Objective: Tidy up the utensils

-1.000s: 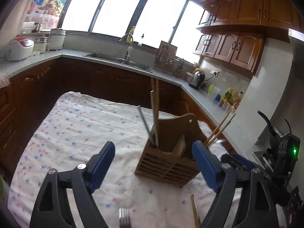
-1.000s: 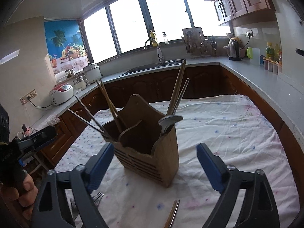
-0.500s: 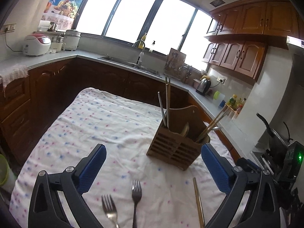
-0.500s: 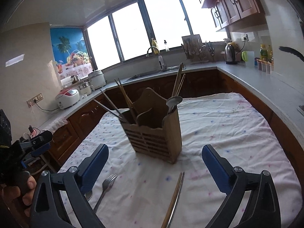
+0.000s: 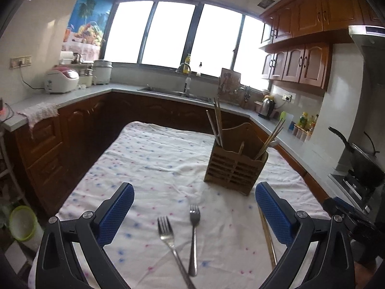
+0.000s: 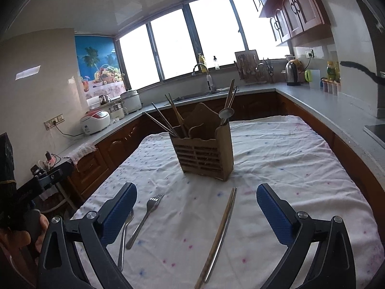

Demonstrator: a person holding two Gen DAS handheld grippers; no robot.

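Note:
A slatted wooden utensil holder [image 5: 235, 166] [image 6: 204, 155] stands upright on the cloth-covered table [image 5: 149, 159], with chopsticks [image 5: 217, 122] and a spoon [image 6: 226, 113] sticking out of it. Two metal forks [image 5: 193, 231] [image 6: 145, 214] lie side by side on the cloth nearer to me. A pair of chopsticks [image 6: 220, 236] [image 5: 267, 236] lies flat to their right. My left gripper [image 5: 193, 210] hovers wide open over the forks, touching nothing. My right gripper [image 6: 196, 208] is wide open above the lying chopsticks, well short of the holder.
The table [image 6: 276, 149] wears a white dotted cloth. Dark wooden cabinets and a grey counter [image 5: 72, 96] wrap around it, with a sink [image 5: 178, 92], rice cookers [image 5: 61, 80] and a kettle [image 6: 292, 73]. A hand [image 6: 21, 236] holds the other gripper at the left edge.
Both grippers have pulled back from the holder, which now looks smaller and farther. The forks and lying chopsticks have come into full view. Both sets of jaws stand wider.

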